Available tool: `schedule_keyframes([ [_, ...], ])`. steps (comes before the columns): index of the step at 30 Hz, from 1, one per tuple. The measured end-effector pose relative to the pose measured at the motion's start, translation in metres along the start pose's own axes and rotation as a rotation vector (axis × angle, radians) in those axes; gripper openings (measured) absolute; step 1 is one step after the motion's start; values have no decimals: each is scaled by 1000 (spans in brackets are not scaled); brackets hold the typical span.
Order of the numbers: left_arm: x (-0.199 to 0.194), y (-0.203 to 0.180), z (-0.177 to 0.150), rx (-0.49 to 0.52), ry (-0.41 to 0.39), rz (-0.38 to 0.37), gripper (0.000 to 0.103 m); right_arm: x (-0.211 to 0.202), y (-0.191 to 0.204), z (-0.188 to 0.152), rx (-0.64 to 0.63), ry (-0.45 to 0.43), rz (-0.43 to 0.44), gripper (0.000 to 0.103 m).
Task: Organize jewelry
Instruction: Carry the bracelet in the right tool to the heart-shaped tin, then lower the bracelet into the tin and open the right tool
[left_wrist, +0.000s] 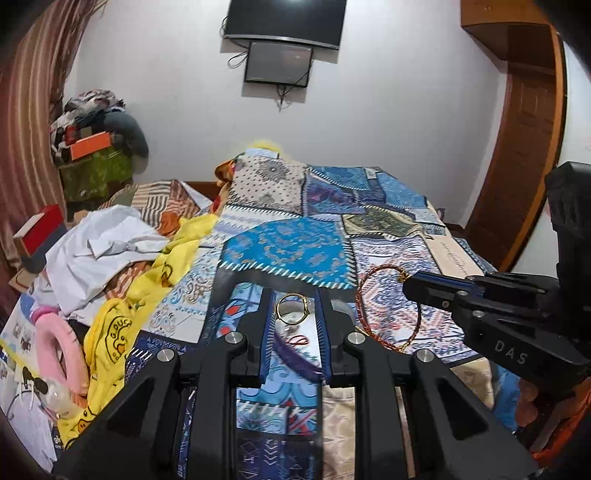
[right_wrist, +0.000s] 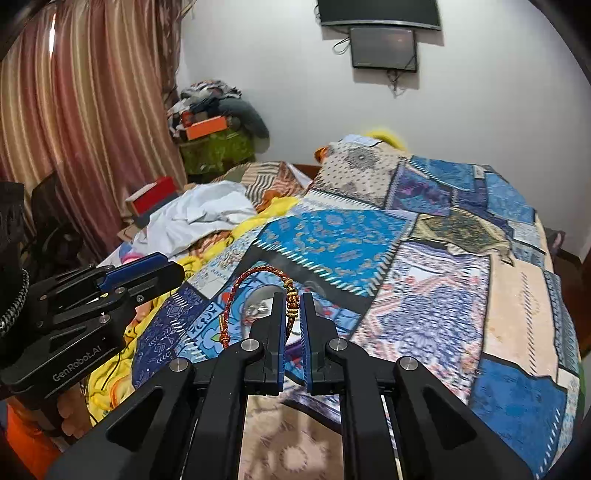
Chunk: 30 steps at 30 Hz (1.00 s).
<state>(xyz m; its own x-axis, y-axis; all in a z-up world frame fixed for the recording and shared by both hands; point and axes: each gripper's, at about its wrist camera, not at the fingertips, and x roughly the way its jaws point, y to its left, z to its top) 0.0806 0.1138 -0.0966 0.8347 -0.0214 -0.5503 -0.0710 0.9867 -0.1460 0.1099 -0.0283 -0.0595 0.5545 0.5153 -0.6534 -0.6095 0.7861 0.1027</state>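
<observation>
My right gripper is shut on a red-and-gold braided cord bracelet, held above the patchwork bedspread. The bracelet's loop hangs out to the left of the fingers. In the left wrist view the same bracelet dangles from the right gripper at the right. My left gripper is open above the bed. A gold ring-shaped bangle shows between its fingers, over a clear plastic container. A small red loop lies below it.
The patchwork bedspread covers the bed. A pile of white and yellow cloth lies at the left, with a pink ring-shaped cushion. A red box and striped curtains stand at the far left.
</observation>
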Motion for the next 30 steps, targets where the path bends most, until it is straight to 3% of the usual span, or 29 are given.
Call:
schedule_keyframes([
  [14, 46, 22, -11, -37, 74, -7, 20, 65, 0, 1, 3, 128, 14, 6],
  [24, 70, 20, -15, -37, 120, -26, 20, 85, -6, -6, 22, 204, 46, 7],
  [30, 79, 12, -17, -27, 141, -45, 20, 82, -10, -8, 39, 223, 63, 18],
])
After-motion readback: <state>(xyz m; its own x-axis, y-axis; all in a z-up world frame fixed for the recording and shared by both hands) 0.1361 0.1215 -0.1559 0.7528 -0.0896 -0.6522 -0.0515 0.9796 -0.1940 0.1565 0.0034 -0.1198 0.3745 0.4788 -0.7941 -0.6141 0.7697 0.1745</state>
